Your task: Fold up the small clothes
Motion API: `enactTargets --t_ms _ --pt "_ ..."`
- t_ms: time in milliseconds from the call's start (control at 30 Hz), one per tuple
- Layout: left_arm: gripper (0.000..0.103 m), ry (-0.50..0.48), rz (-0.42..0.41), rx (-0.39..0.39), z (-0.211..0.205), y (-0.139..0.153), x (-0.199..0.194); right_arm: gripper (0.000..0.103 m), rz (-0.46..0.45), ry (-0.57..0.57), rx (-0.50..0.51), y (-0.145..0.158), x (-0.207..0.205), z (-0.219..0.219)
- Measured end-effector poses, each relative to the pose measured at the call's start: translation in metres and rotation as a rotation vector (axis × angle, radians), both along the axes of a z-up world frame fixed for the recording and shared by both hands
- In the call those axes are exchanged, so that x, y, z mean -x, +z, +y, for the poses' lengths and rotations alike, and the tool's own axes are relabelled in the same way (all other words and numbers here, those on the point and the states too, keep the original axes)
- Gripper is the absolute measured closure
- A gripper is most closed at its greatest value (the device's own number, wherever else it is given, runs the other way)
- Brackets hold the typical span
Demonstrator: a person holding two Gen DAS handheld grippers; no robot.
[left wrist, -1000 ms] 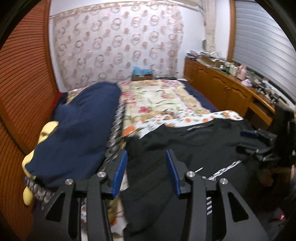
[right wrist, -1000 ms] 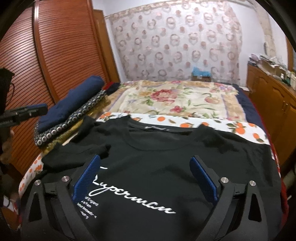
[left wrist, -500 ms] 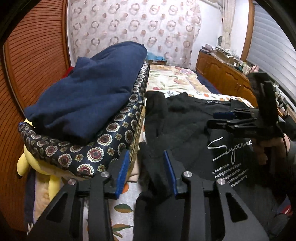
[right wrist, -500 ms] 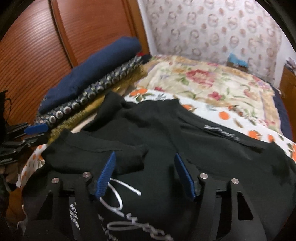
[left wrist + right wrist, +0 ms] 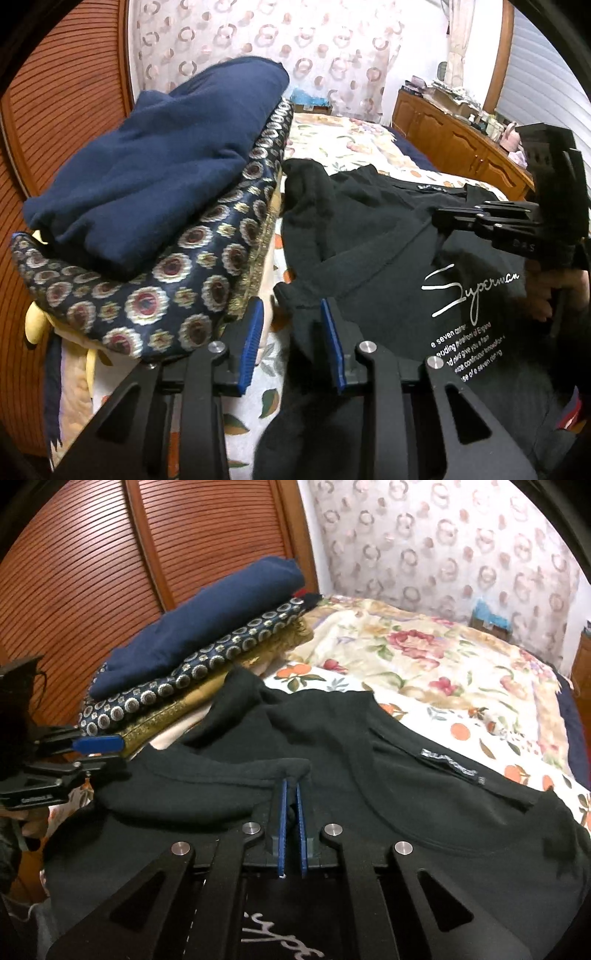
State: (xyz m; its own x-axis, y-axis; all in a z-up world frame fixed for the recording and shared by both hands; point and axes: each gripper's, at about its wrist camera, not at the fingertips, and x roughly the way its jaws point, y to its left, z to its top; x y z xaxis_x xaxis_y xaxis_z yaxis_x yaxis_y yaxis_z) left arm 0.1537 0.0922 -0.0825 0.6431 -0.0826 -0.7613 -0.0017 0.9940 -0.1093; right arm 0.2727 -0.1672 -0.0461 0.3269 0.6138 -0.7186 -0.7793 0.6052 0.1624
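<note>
Black T-shirt [image 5: 424,812] sleeve between closed right jaws

A floral bedspread [image 5: 424,657] meets circle-patterned curtains [image 5: 295,48], slatted wooden doors [image 5: 110,554] and a cluttered wooden dresser [image 5: 454,136].

Matt black cloth T-shirt [image 5: 424,812] with glossy white lettering, soft navy knit blanket [image 5: 155,166] – slightly fuzzy, patterned woven cushion [image 5: 155,295] with a faint sheen, floral cotton-look bedspread [image 5: 424,664], ribbed reddish wood doors [image 5: 110,572], matt black plastic gripper [image 5: 291,812] – blue pads, shiny metal bolts.
</note>
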Motion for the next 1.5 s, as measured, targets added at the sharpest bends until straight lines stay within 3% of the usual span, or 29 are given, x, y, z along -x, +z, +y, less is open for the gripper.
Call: enactTargets --t_ms 300,333,367,500,733,867,1100,1300,1400,1500 --pt "0.074 0.000 0.034 0.012 -0.006 -0.010 -0.009 0.101 -0.008 -0.006 0.014 -0.006 -0.001 0.000" --pt "0.083 -0.005 0.028 0.027 -0.006 -0.011 -0.008 0.101 -0.008 -0.007 0.016 -0.006 -0.001 0.000" --pt "0.101 -0.013 0.028 0.043 -0.006 -0.011 -0.009 0.101 -0.006 -0.007 0.017 -0.007 -0.001 0.000" --pt "0.102 -0.030 -0.018 0.064 -0.007 -0.001 -0.003 0.101 -0.005 -0.008 0.016 -0.009 -0.003 -0.001" --pt "0.102 -0.102 -0.125 0.066 -0.031 0.041 0.028 0.101 -0.035 -0.031 -0.028 -0.002 -0.006 -0.009" --pt "0.102 -0.155 -0.126 0.100 -0.045 0.049 0.039 0.101 -0.065 -0.049 -0.047 0.006 -0.003 -0.021" --pt "0.102 -0.251 -0.077 0.168 -0.078 0.036 0.040 0.099 -0.084 -0.153 -0.034 0.007 0.000 -0.064" --pt "0.096 -0.267 -0.069 0.147 -0.084 0.039 0.043 0.093 -0.078 -0.201 -0.031 0.009 0.002 -0.083" --pt "0.075 -0.249 -0.091 0.118 -0.082 0.044 0.047 0.081 -0.077 -0.187 -0.033 0.009 0.005 -0.076" --pt "0.070 -0.239 -0.106 0.107 -0.078 0.049 0.052 0.069 -0.068 -0.164 -0.033 0.008 0.007 -0.062"
